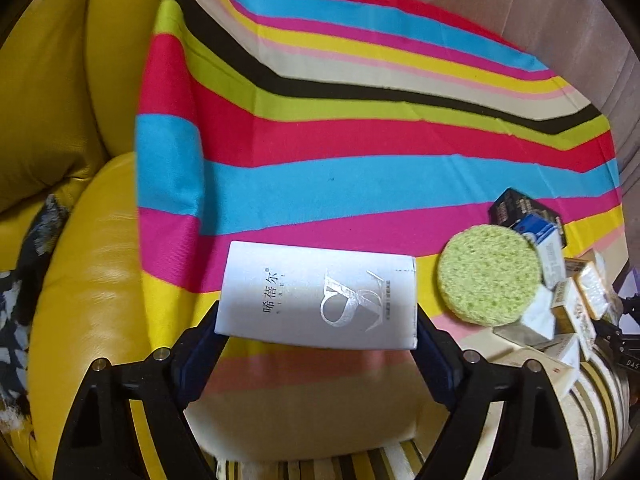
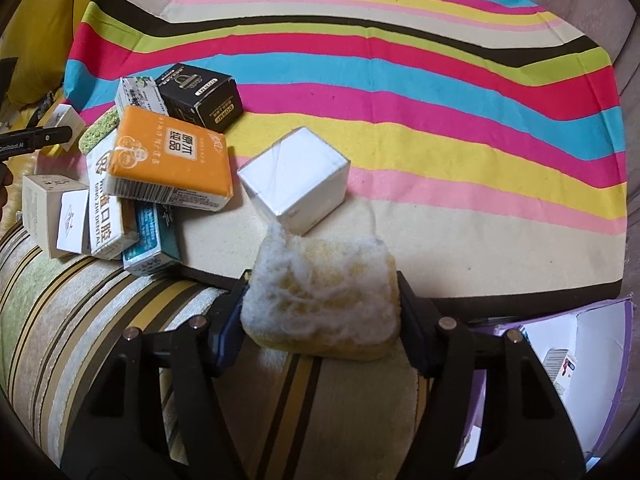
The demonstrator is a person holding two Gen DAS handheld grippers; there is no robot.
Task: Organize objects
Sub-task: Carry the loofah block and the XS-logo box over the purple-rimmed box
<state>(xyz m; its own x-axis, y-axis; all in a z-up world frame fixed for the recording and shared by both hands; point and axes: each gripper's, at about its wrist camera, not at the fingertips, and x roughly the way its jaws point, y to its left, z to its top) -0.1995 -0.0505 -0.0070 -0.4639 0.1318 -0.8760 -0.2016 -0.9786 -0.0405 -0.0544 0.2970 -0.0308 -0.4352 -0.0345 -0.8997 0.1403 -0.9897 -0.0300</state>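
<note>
Holding: left claw (image 1: 316, 336) clamped on a white box (image 1: 316, 294), one pad on each short end, so the printed face lies flat toward the camera.
Right claw: right claw (image 2: 322, 316) closed on a yellow sponge (image 2: 320, 300), pads squeezing its two sides; no gap shows.
Why so held: gripping across the ends keeps the stiff box level for setting down on the striped cloth (image 1: 360, 140); the sponge gives, so the pads sink in slightly.
Box: smooth card, rectangular, silver lettering.
Sponge: porous yellow block, white fluffy fibre on top.
Nearby: a white cube box (image 2: 294, 184) just beyond the sponge; a round green sponge (image 1: 488, 274), coarse and flat, just right of the white box.
Pile: small cartons (image 2: 120, 184) heaped and leaning at the cloth's near edge, an orange packet (image 2: 172, 164) on top, a black box (image 2: 200, 96) behind.
Judgement: sorting is barely under way; most of the cloth is bare.
</note>
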